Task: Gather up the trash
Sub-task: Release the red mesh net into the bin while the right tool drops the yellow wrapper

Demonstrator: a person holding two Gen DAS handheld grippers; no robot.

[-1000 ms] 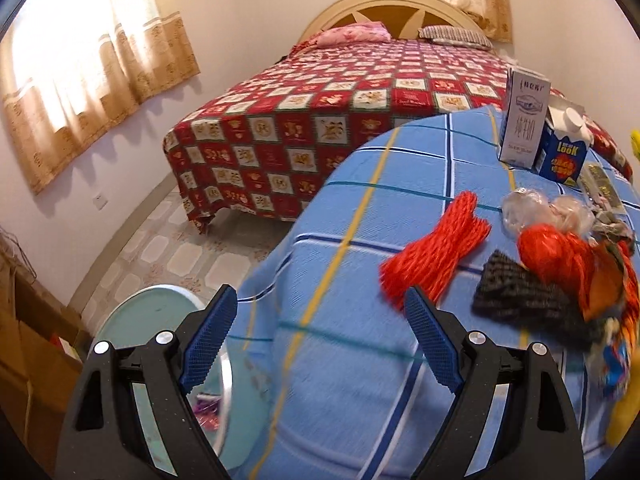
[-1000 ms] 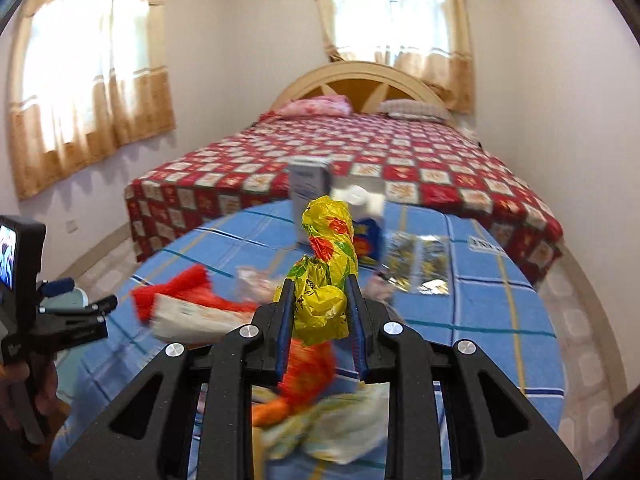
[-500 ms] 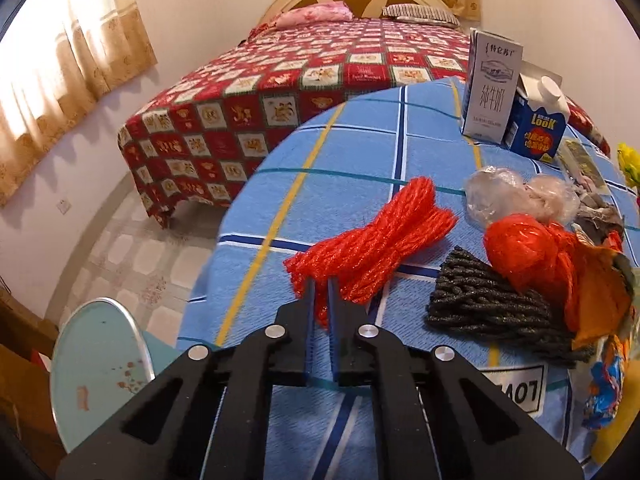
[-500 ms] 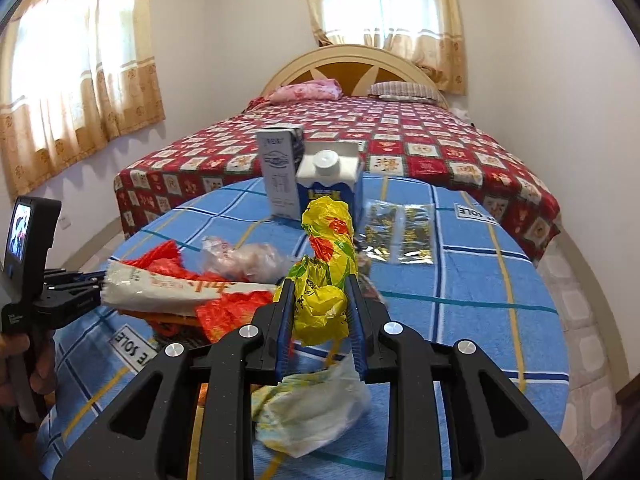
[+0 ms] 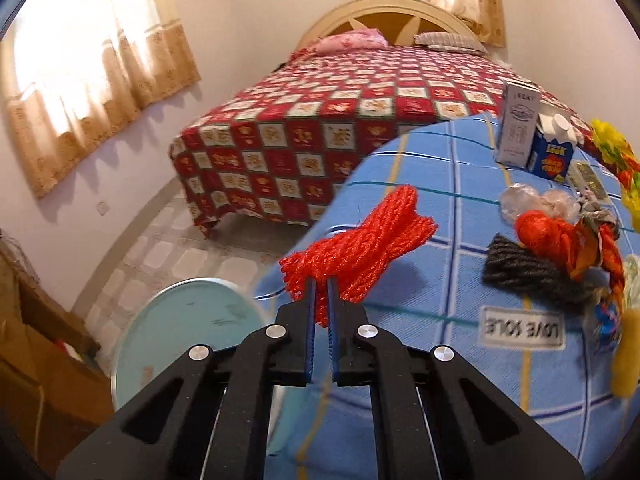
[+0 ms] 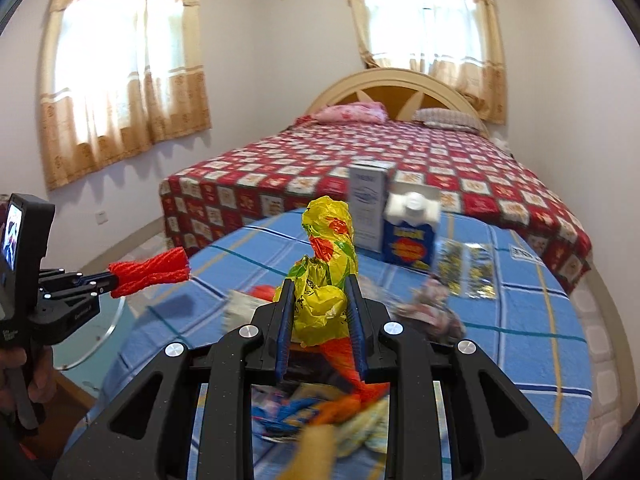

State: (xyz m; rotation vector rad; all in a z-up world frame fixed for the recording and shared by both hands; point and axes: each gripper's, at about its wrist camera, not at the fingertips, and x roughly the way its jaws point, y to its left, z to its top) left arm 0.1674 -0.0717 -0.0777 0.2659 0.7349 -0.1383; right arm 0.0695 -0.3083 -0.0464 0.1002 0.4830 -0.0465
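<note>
Left gripper pinched the red mesh bag; right gripper pinched the yellow wrapper. Next, likely the bin at lower left.

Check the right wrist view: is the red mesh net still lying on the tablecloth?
No, the left gripper holds the red mesh net in the air, above the tablecloth.

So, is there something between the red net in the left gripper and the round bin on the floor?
Nothing visible. The left gripper holds the red net lifted over the table edge; the light blue bin lid lies below-left, with only open air between.
</note>
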